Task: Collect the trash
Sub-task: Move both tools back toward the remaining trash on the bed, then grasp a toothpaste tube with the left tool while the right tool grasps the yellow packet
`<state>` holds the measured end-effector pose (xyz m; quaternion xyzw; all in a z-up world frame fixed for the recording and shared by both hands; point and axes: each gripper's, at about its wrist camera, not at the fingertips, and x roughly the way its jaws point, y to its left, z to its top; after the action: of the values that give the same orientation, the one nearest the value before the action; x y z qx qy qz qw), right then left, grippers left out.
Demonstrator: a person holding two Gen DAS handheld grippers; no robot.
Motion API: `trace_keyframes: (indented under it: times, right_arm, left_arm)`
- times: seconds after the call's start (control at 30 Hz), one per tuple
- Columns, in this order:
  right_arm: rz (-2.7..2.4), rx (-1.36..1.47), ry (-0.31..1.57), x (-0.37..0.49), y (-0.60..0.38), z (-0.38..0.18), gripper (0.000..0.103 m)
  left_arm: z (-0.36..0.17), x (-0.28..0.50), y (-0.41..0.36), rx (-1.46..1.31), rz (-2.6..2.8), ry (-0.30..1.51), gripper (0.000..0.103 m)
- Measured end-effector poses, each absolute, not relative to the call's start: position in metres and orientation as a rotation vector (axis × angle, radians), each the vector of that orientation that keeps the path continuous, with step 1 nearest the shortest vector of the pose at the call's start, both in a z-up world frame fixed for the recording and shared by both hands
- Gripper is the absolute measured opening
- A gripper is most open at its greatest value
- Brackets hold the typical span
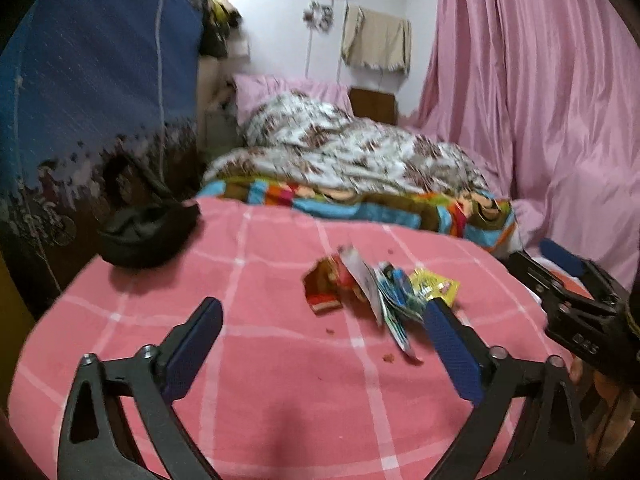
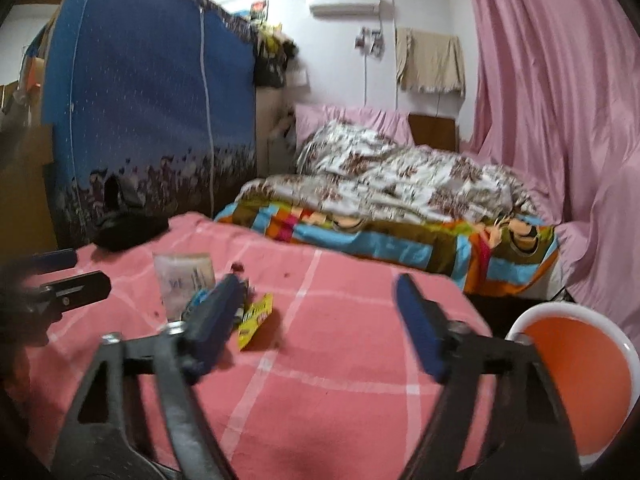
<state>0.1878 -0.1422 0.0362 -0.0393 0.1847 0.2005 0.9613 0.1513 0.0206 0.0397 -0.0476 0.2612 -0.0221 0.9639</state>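
Observation:
A small heap of trash lies on the pink checked cloth [image 1: 280, 392]: a red wrapper [image 1: 323, 289], a white wrapper [image 1: 365, 280], a blue wrapper [image 1: 396, 298] and a yellow wrapper [image 1: 436, 286]. My left gripper [image 1: 323, 312] is open and hovers just short of the heap, its right finger beside the blue and yellow wrappers. My right gripper [image 2: 320, 286] is open too and holds nothing. Its left finger partly hides the blue wrapper [image 2: 198, 300], with the yellow wrapper [image 2: 256, 320] just right of it and the white wrapper [image 2: 184, 280] behind.
An orange bin with a white rim [image 2: 624, 356] stands at the cloth's right edge. A black garment [image 1: 148, 236] lies at the far left. Crumbs [image 1: 387, 357] dot the cloth. Behind are a bed with blankets [image 1: 352, 160], a blue wardrobe [image 1: 100, 80] and a pink curtain [image 1: 540, 100].

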Motion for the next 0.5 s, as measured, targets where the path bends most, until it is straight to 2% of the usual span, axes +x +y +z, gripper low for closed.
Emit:
trace_keyframes:
  times: [0.03, 0.1, 0.13, 0.2, 0.3, 0.37, 0.5]
  right_arm:
    - [0.418, -0.076, 0.398, 0.191, -0.142, 0.033, 0.07]
    - [0.441, -0.065, 0.438, 0.196, -0.141, 0.029, 0.064]
    - [0.447, -0.065, 0.453, 0.198, -0.14, 0.028, 0.059]
    - [0.46, -0.066, 0.487, 0.203, -0.139, 0.024, 0.052]
    - [0.491, -0.053, 0.518, 0.207, -0.136, 0.02, 0.046]
    - [0.511, -0.051, 0.532, 0.209, -0.134, 0.019, 0.043]
    - [0.544, -0.056, 0.569, 0.215, -0.126, 0.016, 0.04]
  left_arm:
    - [0.037, 0.155, 0.02, -0.103, -0.067, 0.555, 0.087]
    - [0.031, 0.163, 0.017, -0.12, -0.109, 0.613, 0.07]
    - [0.03, 0.167, 0.016, -0.13, -0.124, 0.636, 0.067]
    - [0.023, 0.173, 0.013, -0.162, -0.165, 0.681, 0.054]
    - [0.019, 0.179, 0.005, -0.171, -0.203, 0.721, 0.038]
    - [0.018, 0.184, 0.0, -0.178, -0.225, 0.744, 0.032]
    - [0.01, 0.194, -0.007, -0.206, -0.254, 0.801, 0.027]
